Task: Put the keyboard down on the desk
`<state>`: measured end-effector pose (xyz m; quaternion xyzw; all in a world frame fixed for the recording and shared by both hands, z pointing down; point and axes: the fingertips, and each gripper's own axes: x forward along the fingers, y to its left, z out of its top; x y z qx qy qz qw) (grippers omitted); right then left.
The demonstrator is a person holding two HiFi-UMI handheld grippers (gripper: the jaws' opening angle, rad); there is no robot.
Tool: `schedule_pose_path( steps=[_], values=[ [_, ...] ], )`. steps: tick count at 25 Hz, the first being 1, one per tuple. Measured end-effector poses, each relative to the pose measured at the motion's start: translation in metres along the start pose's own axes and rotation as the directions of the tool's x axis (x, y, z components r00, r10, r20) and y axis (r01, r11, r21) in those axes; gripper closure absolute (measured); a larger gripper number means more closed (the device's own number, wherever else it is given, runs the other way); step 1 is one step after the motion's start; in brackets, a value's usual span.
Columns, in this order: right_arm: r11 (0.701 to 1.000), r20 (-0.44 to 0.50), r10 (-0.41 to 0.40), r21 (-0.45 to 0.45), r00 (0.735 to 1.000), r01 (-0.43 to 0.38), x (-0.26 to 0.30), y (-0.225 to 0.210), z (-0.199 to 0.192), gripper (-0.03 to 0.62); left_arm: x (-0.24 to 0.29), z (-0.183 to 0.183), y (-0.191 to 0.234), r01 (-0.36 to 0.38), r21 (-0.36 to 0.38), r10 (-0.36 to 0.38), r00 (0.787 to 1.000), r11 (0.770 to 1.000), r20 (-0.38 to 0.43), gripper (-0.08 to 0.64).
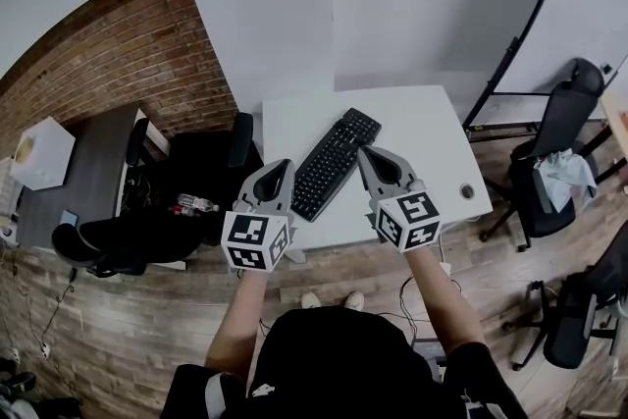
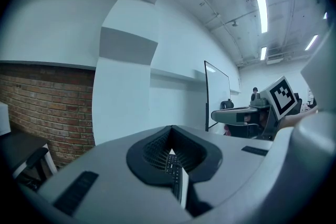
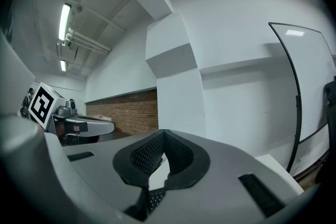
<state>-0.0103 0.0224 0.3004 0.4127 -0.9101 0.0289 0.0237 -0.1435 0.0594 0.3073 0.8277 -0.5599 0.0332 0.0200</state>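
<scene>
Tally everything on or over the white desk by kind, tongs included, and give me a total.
keyboard: 1
tongs: 2, the left tongs and the right tongs
round grommet: 1
Total: 4

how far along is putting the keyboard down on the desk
Done: the keyboard is over the desk, lying diagonally across it. In hand: the left claw and the right claw are each shut on an edge of it. Left: I can't tell whether it already rests on the desk, so probably lower it if needed, then open both claws and draw them away.
</scene>
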Motion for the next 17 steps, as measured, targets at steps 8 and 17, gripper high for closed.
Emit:
schedule_pose_path(
  steps=[8, 17],
  values=[
    [1.0, 0.003, 0.001, 0.002, 1.0, -0.001, 0.001, 0.008, 0.0, 0.552, -0.007, 0.0, 0.003, 0.005, -0.014, -0.005, 1.0, 1.0, 0.006, 0.549],
    [1.0, -0.009, -0.004, 0.005, 1.0, 0.004, 0.008, 0.013, -0.003, 0.552, -0.01, 0.0, 0.016, 0.001, -0.024, 0.0, 1.0, 1.0, 0.008, 0.549]
  ],
)
